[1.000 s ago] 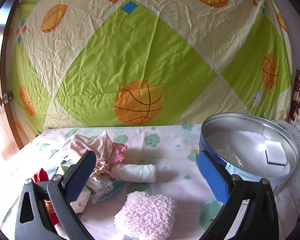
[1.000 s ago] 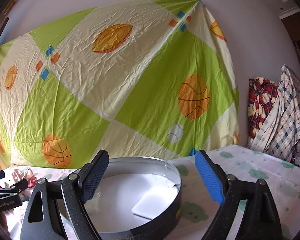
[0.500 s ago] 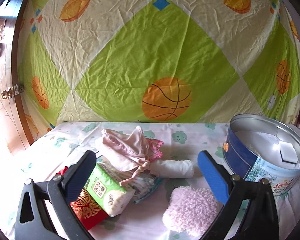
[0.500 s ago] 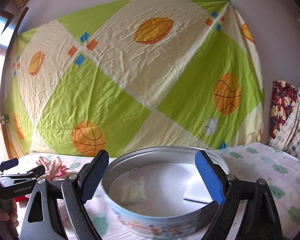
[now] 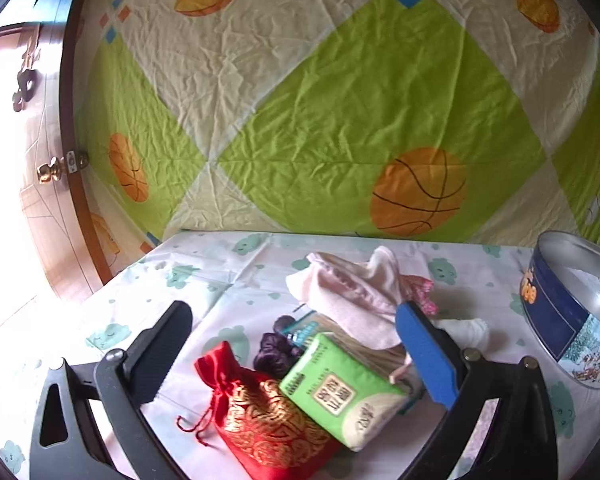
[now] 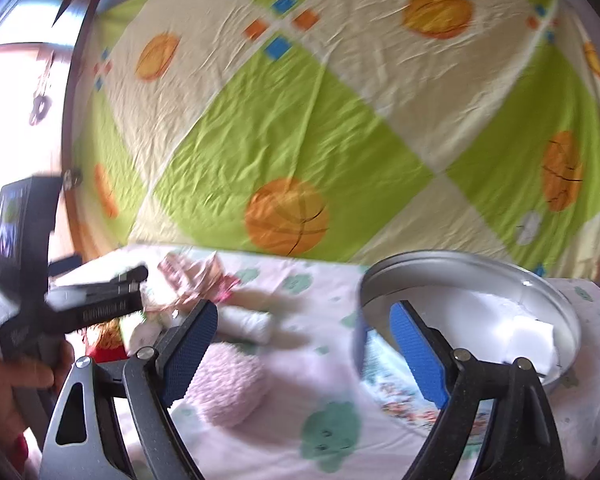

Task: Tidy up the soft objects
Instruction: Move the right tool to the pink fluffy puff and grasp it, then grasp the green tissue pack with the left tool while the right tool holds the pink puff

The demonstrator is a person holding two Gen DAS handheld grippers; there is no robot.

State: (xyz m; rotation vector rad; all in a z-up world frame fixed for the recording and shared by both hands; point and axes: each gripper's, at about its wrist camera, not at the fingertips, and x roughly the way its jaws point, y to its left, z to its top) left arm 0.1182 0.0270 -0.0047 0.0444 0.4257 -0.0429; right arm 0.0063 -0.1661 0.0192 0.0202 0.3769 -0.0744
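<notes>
Both wrist cams low, near, facing bedsheet backdrop [image 5: 340, 120]; share round tin [image 6: 480, 280].

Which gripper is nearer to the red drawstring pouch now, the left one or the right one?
Left. The open left gripper hangs right over the red drawstring pouch, which lies between its fingers. The right gripper is off to the side, above the fluffy pink cloth beside the round tin.
</notes>
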